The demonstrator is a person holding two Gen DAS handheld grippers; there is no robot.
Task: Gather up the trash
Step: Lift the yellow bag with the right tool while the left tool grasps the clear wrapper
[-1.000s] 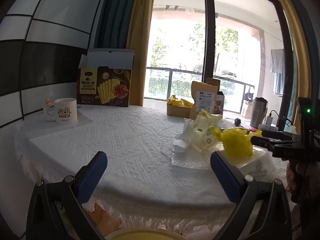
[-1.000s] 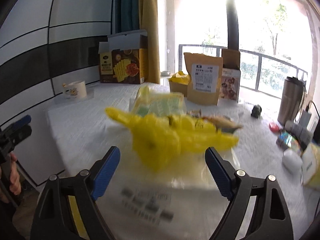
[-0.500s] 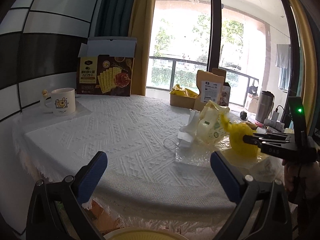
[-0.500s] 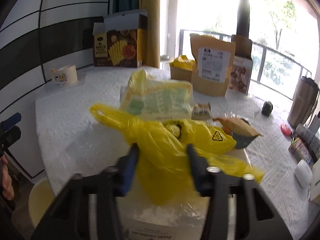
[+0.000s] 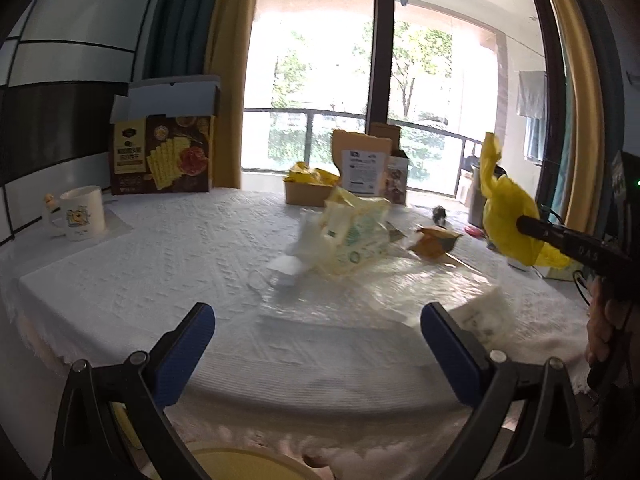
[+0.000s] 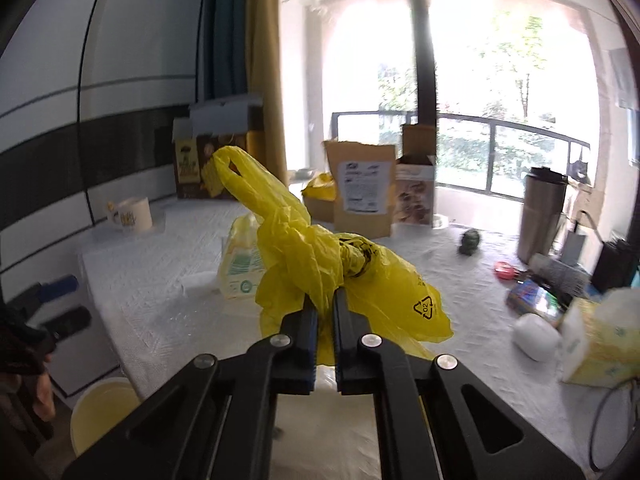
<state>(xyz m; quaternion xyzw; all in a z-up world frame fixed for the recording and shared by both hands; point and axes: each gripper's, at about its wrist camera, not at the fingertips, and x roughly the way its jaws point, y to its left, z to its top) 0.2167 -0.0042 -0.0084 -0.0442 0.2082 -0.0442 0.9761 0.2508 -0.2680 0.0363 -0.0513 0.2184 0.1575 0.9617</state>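
Yellow plastic fills the middle of my right wrist view: a crumpled yellow bag with a recycling mark printed on it, pinched between the blue pads of my right tongs, whose jaws are closing the last bit with the film caught between them. The bag is off the surface, one looped handle sticking up toward the wall side. From my left wrist view the same bag hangs at the tip of the right tongs over the window end of the white textured cloth. My left tongs stand wide apart above the near edge of the surface, with nothing between the pads. Beyond them lies a flat clear plastic sheet, and past that a pale green-printed pouch leaning on crumpled white paper, with a small brown wrapper just beside it. Farther back are a cracker box with its flap raised, a white mug, a brown paper pouch and a cardboard tray holding yellow packets. A pale yellow bin sits below the surface's edge on the left of my right wrist view, near the hand that carries my left tongs.
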